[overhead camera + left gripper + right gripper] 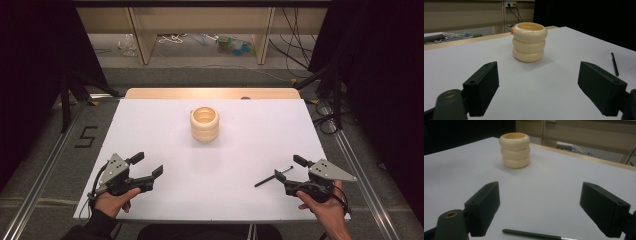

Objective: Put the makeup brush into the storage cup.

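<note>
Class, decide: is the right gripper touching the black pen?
Apart. In the right gripper view the pen lies on the table between the open right gripper, with bare white surface separating it from both.

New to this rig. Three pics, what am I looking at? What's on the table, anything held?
No robot: a person holds a two-jaw tool in each hand. The high view looks down on the white table, with the left gripper and right gripper near its front edge. The other two pictures come from cameras riding on each gripper, looking along its black jaws. A cream ribbed holder stands mid-table; a black pen lies in front of the right gripper. Both grippers are open and hold nothing.
</note>
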The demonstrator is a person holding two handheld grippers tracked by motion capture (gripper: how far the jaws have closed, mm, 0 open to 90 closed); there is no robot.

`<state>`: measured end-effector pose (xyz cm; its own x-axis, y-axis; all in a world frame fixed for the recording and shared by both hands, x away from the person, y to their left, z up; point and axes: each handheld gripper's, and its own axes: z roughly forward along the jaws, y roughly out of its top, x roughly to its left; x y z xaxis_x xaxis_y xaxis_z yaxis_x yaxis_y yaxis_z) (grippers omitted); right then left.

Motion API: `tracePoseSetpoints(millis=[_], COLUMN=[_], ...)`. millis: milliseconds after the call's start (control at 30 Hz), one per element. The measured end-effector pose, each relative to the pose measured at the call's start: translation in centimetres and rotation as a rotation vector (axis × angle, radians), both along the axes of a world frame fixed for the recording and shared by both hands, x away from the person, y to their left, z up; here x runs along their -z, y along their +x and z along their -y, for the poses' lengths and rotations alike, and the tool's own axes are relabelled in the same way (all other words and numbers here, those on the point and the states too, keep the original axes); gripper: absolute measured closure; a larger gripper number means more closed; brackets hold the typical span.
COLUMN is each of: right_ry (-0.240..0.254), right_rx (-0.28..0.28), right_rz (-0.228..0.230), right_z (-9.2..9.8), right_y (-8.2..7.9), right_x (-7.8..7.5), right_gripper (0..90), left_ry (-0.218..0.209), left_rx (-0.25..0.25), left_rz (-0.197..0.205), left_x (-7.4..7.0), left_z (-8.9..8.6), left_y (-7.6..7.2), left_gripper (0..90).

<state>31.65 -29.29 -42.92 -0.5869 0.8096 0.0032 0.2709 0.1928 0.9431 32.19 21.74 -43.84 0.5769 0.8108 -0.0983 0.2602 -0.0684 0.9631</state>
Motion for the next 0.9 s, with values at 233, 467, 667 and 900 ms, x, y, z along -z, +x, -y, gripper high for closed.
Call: tracePoseSetpoints(millis=[233,467,667,900], right_ry=[-0.047,-0.069,-0.131,-0.207], right_rx=[-0.007,-0.083,-0.168,-0.220], right_rz=[0.003,-0.007,-0.048,-0.098], right_z=[-0.4,-0.5,-1.5,-2.0], right_y=[0.0,0.4,0.6,2.3], right_x=[0.0,0.2,0.5,0.4], right_gripper=[17.3,21.2,19.6,16.6], left_ry=[0.002,0.002,0.002,0.001], left_rx=[0.002,0.003,0.006,0.001], left_rz=[-0.003,-0.004,-0.007,-0.012], left_x=[0.0,0.0,0.1,0.2], left_z=[0.1,0.1,0.1,0.1], left_y=[0.1,0.1,0.1,0.1], left_gripper=[17.1,17.1,17.1,17.1])
